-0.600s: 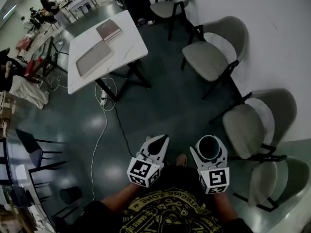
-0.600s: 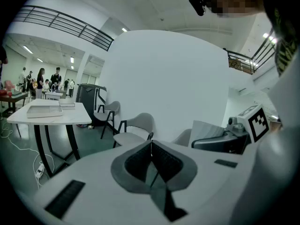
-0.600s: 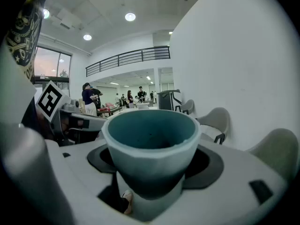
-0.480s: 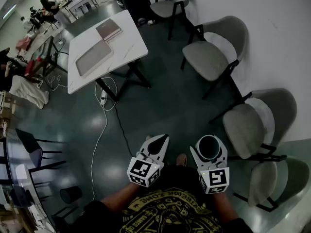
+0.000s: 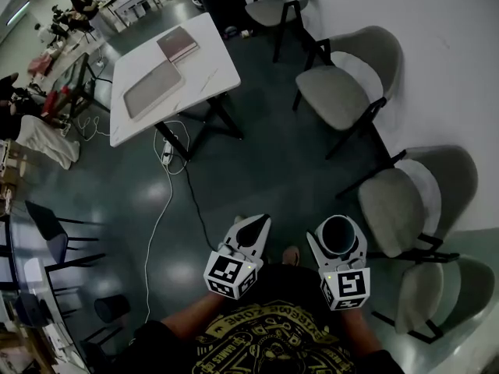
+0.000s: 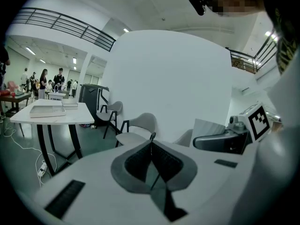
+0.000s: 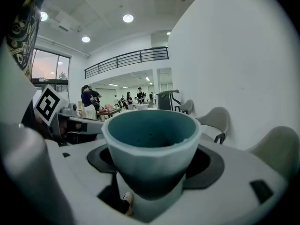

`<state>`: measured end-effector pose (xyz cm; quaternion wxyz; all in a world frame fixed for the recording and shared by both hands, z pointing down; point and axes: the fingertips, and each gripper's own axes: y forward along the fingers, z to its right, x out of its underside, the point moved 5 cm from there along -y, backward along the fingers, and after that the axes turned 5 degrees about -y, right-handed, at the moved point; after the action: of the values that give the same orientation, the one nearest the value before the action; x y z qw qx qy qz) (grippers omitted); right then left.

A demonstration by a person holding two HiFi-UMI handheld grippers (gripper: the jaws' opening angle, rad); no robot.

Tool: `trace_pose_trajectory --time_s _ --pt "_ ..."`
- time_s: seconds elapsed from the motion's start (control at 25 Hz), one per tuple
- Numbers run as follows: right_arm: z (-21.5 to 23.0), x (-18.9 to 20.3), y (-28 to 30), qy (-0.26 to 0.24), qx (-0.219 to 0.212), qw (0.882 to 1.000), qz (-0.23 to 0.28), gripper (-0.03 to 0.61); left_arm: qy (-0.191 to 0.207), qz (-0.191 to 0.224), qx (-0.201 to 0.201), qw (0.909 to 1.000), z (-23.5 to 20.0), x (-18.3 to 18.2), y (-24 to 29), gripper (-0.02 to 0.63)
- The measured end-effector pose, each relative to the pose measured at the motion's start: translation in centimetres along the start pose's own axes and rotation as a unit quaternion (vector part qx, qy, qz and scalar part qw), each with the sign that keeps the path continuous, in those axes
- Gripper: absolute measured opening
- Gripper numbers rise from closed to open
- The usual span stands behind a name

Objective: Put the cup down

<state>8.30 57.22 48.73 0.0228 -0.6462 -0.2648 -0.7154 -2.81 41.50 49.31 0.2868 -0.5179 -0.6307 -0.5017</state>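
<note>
A pale teal cup (image 7: 150, 146) stands upright between the jaws of my right gripper (image 7: 151, 165), which is shut on it; its dark inside is bare. In the head view the cup (image 5: 337, 234) is held over the dark floor, close to my body, with the right gripper (image 5: 337, 248) below it. My left gripper (image 5: 253, 234) hangs beside it to the left, shut with nothing in it. In the left gripper view its dark pads (image 6: 151, 165) meet along a thin line.
A white table (image 5: 218, 65) with a grey tray (image 5: 152, 92) and books (image 5: 178, 47) stands ahead to the left. Several grey chairs (image 5: 343, 84) line the white wall on the right. A white cable (image 5: 160, 216) runs over the floor. People sit at far tables (image 5: 70, 10).
The head view has shifted slightly; both grippers and the cup hold the same place.
</note>
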Motion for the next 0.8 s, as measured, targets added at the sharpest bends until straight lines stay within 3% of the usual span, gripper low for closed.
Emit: trace_pose_trajectory --time_s 0.8 --pt "-0.6 0.0 3.5 0.028 -0.021 0.999 -0.005 0.377 -0.002 -0.014 -0.039 0.9991 -2.9 -0.4 -0.2 0.011"
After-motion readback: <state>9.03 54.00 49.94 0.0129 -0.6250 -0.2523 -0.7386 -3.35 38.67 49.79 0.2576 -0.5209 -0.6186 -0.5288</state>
